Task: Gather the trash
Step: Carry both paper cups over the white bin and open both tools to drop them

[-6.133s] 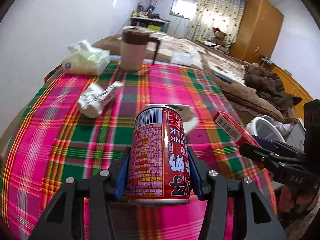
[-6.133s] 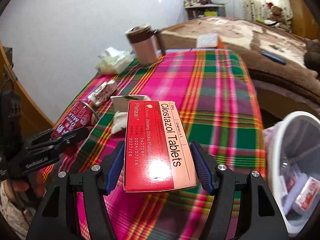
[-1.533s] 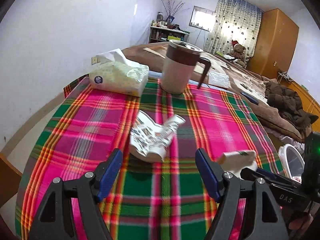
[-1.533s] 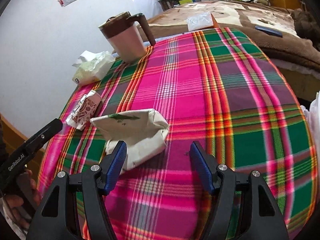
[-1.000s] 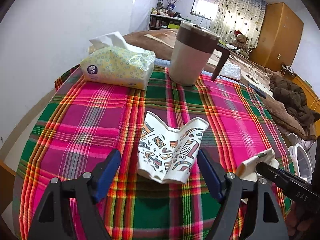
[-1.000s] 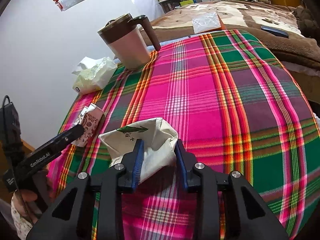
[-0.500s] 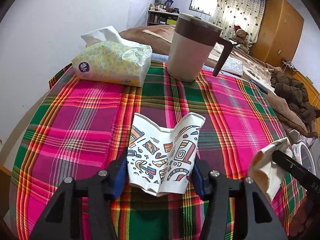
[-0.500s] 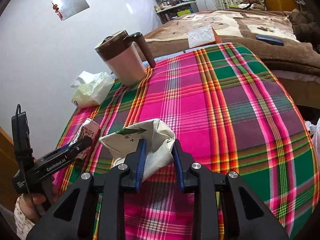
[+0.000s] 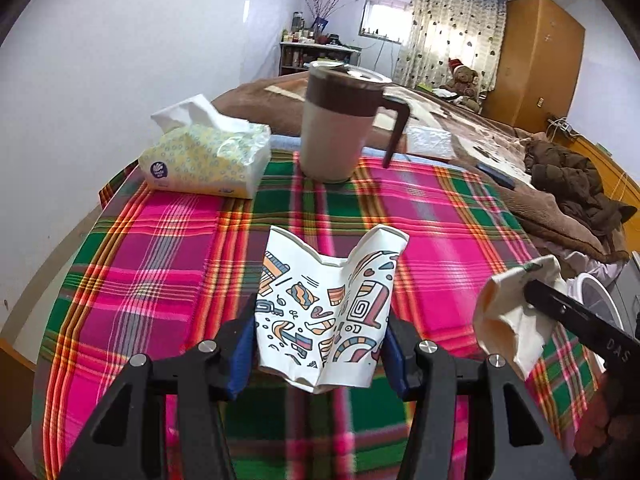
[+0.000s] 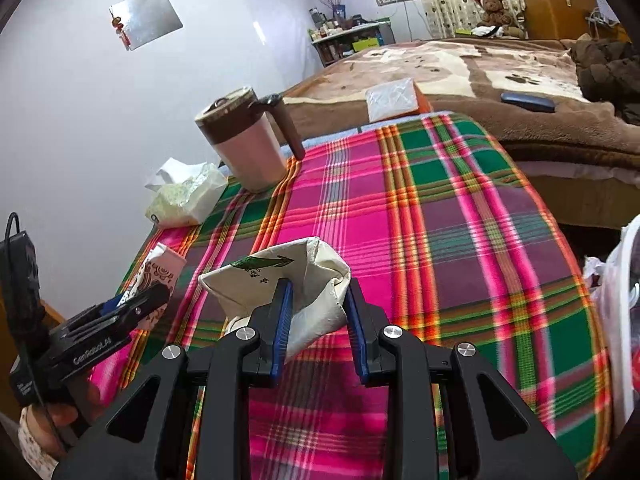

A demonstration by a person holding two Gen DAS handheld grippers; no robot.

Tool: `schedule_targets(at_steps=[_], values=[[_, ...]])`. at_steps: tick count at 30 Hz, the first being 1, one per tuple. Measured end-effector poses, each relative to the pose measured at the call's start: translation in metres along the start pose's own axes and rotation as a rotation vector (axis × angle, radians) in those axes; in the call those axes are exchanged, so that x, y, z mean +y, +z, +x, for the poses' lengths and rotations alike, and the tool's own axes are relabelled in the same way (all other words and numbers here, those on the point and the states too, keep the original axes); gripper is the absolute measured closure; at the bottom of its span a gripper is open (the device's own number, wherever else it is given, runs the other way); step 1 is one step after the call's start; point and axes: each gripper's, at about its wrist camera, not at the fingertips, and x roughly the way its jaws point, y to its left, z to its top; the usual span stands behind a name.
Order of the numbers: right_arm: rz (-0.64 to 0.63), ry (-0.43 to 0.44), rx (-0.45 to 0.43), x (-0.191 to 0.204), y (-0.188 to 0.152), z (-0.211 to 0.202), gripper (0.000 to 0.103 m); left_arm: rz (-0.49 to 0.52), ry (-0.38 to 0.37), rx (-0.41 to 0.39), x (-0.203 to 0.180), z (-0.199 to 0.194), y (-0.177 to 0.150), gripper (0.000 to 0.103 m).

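My left gripper (image 9: 320, 344) is shut on a crushed patterned paper cup (image 9: 326, 304) and holds it just above the plaid tablecloth (image 9: 160, 248). My right gripper (image 10: 318, 300) is shut on a crumpled cream paper cup (image 10: 304, 280) with a green print, lifted over the cloth. The cream cup also shows in the left wrist view (image 9: 508, 316), at the right. The patterned cup shows in the right wrist view (image 10: 156, 276), at the left. A white trash bin (image 9: 600, 304) with a plastic liner stands beyond the table's right edge (image 10: 628, 280).
A tissue pack (image 9: 204, 156) and a tall brown-lidded mug (image 9: 340, 124) stand at the table's far side. A bed with a brown blanket (image 10: 460, 64) lies behind the table. The wall is close on the left.
Both grippers closed on their cups and lifted them off the cloth. Earlier, the left held a red can and the right a red tablet box; both are gone from view.
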Motion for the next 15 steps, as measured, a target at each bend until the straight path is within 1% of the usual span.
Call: schedule_targets(at_steps=[7, 15], values=[[-0.006, -0.019, -0.047, -0.009, 0.001, -0.025, 0.076, 0.037, -0.013, -0.041, -0.026, -0.024, -0.004, 0.047], [0.000, -0.059, -0.094, -0.025, 0.000, -0.051, 0.076, 0.077, -0.066, -0.061, -0.062, -0.042, -0.008, 0.047]])
